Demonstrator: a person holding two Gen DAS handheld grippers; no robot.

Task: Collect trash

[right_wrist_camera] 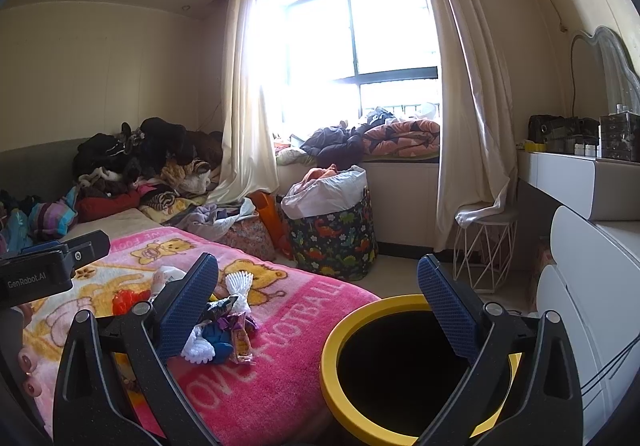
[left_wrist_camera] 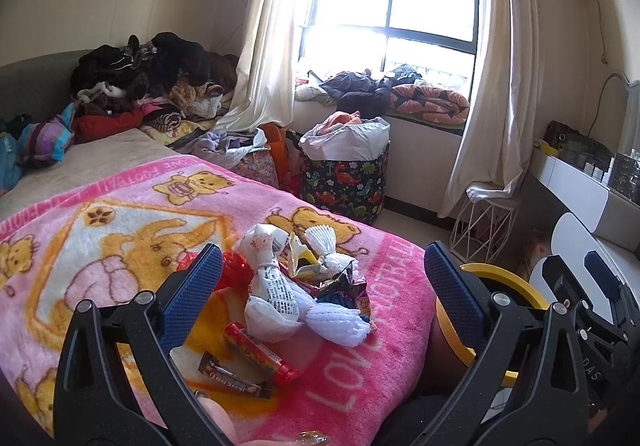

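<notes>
A: Left wrist view, risks?
B: Left hand-held gripper (left_wrist_camera: 322,282), spread, empty. Trash pile (left_wrist_camera: 304,286) on pink blanket (left_wrist_camera: 120,213), between fingertips, 12 o'clock. Loose wrappers may slip out.

A: Right wrist view?
B: Right hand-held gripper (right_wrist_camera: 318,302), spread, empty. Yellow-rimmed bin (right_wrist_camera: 340,378) at 6 o'clock; pile at 9. Bin could tip if bumped.

Both my grippers are spread wide right now, nothing pinched in either one. My left gripper (left_wrist_camera: 323,286) points forward and a bit downward, blue pads far apart. My right gripper (right_wrist_camera: 318,302) sits just off to its right, jaws gaping the same way. You can see my fingertips (right_wrist_camera: 29,374) with painted nails wrapped on the left handle.
</notes>
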